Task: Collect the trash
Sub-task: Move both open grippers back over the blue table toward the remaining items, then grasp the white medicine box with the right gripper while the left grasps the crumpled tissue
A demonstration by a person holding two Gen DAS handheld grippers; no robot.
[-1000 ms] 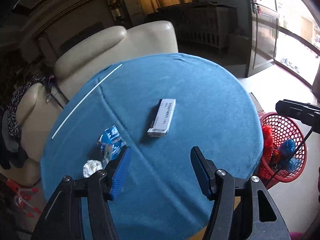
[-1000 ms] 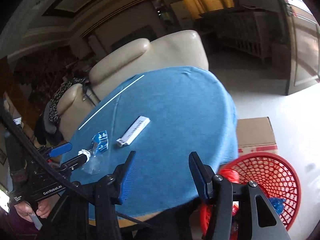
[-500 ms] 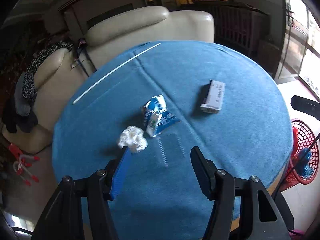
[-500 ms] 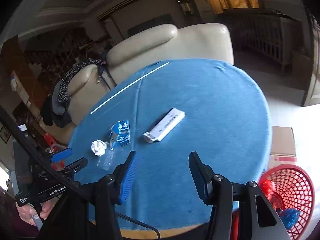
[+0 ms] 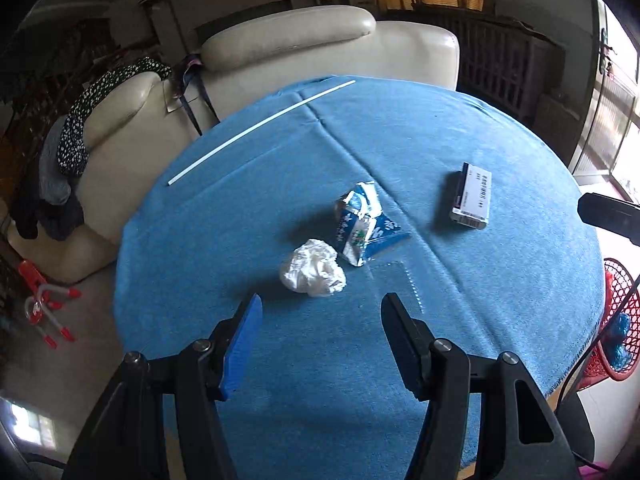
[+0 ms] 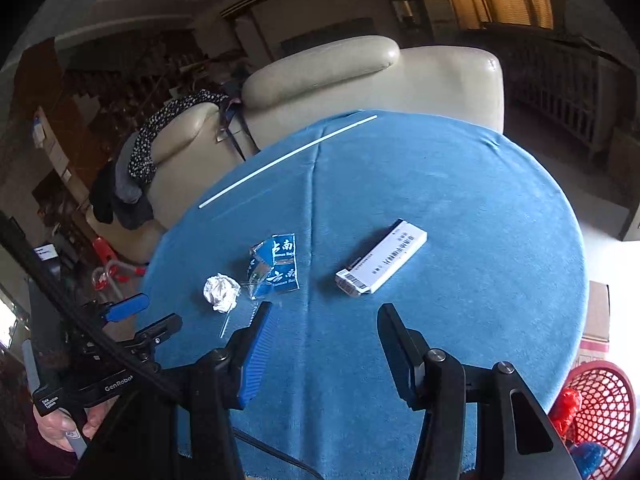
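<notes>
Left wrist view: left gripper (image 5: 320, 344) hangs over the blue worktop (image 5: 460, 132), jaws open and empty, lined up on the crumpled paper ball (image 5: 313, 273) just ahead, likely its pick. Torn blue wrapper (image 5: 362, 226) touches the ball; a clear film beside it, hard to make out. White box (image 5: 472, 198) lies apart to the right. Right gripper (image 6: 324, 344) also open, empty, aimed near the box. Red basket (image 6: 600, 404) sits off the worktop edge, already holding trash.
</notes>
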